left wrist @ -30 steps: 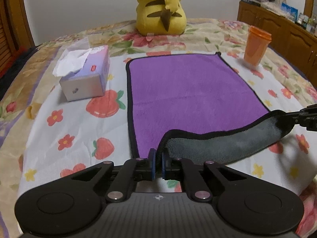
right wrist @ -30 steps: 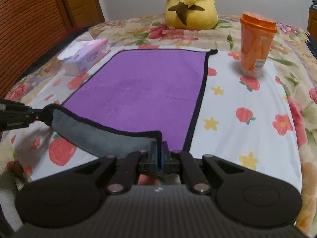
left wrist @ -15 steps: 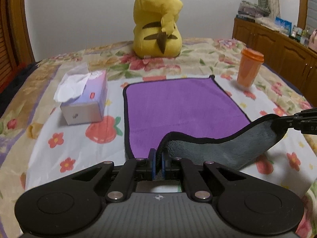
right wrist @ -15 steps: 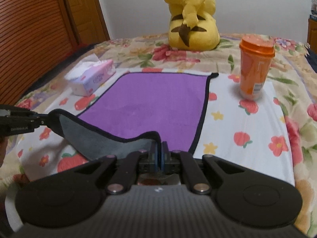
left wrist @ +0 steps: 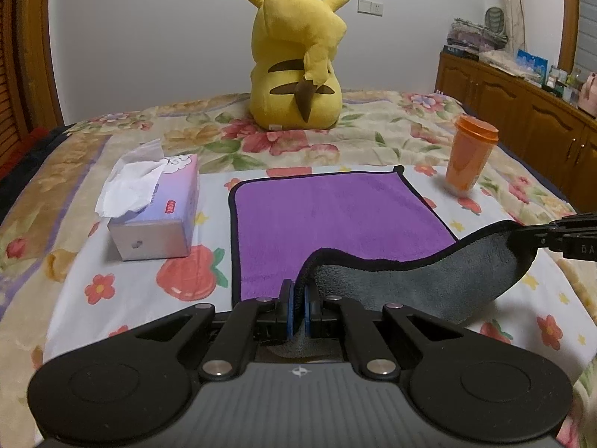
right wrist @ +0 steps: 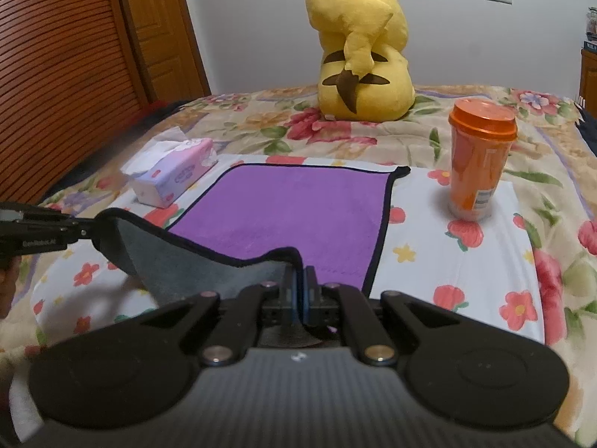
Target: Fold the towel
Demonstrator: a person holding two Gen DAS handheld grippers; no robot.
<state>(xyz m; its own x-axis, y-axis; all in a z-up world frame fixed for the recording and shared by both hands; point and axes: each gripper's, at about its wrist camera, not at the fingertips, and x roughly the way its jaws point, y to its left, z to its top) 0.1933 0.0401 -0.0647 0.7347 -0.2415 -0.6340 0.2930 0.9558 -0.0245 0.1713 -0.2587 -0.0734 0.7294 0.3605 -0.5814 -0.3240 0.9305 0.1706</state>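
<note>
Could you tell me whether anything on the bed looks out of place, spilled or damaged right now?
Nothing stands out. The towel is only lifted at its near edge, a corner pinched in the left tool and the right tool. The cup stands upright with its lid on, and the tissue box lies flat.

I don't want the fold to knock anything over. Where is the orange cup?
The orange cup stands upright beyond the purple towel's far right corner, apart from it, in front of the yellow plush.

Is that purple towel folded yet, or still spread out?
Mostly spread: the towel lies flat, only its near edge lifted, grey underside showing.
</note>
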